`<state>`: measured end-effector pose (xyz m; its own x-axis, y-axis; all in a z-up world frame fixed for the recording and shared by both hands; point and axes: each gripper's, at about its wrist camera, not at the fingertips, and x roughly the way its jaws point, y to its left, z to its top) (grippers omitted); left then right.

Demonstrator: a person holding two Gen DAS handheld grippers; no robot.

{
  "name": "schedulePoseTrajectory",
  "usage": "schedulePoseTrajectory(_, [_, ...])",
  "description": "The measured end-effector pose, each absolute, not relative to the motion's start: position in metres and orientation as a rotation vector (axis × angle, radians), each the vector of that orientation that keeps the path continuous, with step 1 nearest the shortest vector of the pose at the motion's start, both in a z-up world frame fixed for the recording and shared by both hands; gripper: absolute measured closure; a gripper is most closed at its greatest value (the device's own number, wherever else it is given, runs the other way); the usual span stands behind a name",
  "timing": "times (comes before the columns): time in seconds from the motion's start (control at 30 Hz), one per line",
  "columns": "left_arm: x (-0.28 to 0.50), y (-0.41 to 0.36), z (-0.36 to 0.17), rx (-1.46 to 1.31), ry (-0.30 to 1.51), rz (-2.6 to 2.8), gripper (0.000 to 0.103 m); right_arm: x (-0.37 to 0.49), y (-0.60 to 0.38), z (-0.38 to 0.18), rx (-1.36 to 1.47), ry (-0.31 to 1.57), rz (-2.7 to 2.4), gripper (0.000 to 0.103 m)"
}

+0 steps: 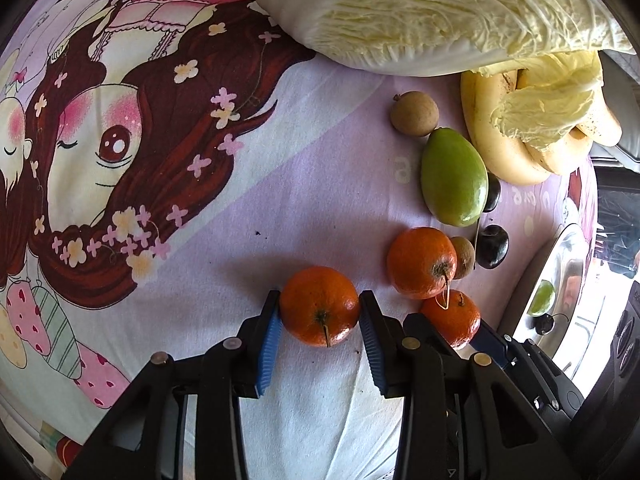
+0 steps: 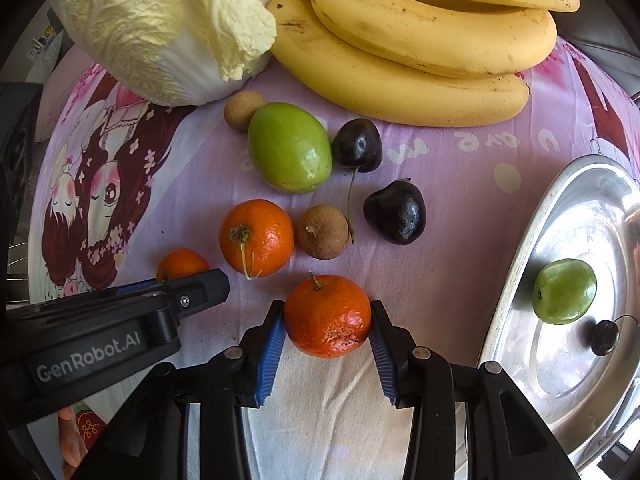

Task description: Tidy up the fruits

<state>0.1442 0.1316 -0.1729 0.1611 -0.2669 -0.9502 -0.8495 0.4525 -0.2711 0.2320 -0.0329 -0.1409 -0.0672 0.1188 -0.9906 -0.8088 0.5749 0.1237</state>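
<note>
A tangerine (image 1: 320, 306) sits on the cartoon-print cloth between the fingers of my left gripper (image 1: 320, 309), and both blue pads touch its sides. A second tangerine (image 2: 328, 316) is held the same way by my right gripper (image 2: 328, 314), which points down at the cloth beside the steel tray (image 2: 560, 380). A third tangerine (image 2: 256, 236) lies loose just beyond them. From the right wrist view, the left gripper's finger (image 2: 208, 284) hides most of its tangerine (image 2: 182, 264). The tray holds a small green fruit (image 2: 564, 292) and a dark cherry (image 2: 605, 337).
Beyond the tangerines lie a green mango-like fruit (image 2: 290, 148), two brown longans (image 2: 323, 232), two dark cherries (image 2: 395, 212), a bunch of bananas (image 2: 420, 40) and a napa cabbage (image 2: 160, 32). A person's hand (image 2: 72, 440) shows at the lower left.
</note>
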Motion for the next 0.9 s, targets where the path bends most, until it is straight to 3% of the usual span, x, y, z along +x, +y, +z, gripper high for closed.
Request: schedulePoseTrajectory(0.9, [0.109, 0.123, -0.121, -1.043, 1.375, 0.579, 0.065, 0.222, -0.046, -0.121, -0.658, 1.422, 0.849, 0.060])
